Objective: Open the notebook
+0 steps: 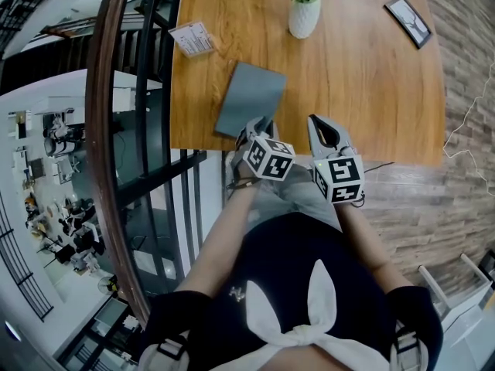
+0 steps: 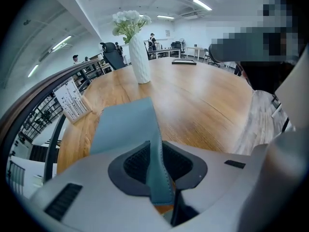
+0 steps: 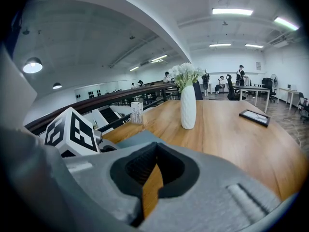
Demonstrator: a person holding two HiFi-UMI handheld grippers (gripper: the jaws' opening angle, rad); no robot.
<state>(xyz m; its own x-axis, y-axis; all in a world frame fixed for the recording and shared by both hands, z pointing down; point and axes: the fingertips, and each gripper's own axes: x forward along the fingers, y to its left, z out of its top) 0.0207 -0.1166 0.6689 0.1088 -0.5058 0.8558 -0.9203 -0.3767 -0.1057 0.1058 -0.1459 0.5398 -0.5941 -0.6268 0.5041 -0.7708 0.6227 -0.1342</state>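
Note:
A grey-blue notebook point(image 1: 251, 97) lies on the wooden table point(image 1: 363, 91) near its front edge. My left gripper point(image 1: 255, 126) is at the notebook's near corner. In the left gripper view the cover point(image 2: 126, 124) bends up at that corner, and a strip of it runs between the pads of the left gripper point(image 2: 159, 174), which pinch it. My right gripper point(image 1: 323, 130) hovers just right of the left one over the table edge. Its jaws point(image 3: 153, 178) stand together with nothing held; only a sliver of table shows between them.
A white vase with flowers point(image 1: 304, 14) stands at the back of the table, a card stand point(image 1: 192, 39) at the left edge, a framed picture point(image 1: 408, 20) at the far right. A dark curved railing point(image 1: 100, 130) runs along the left, above an open drop.

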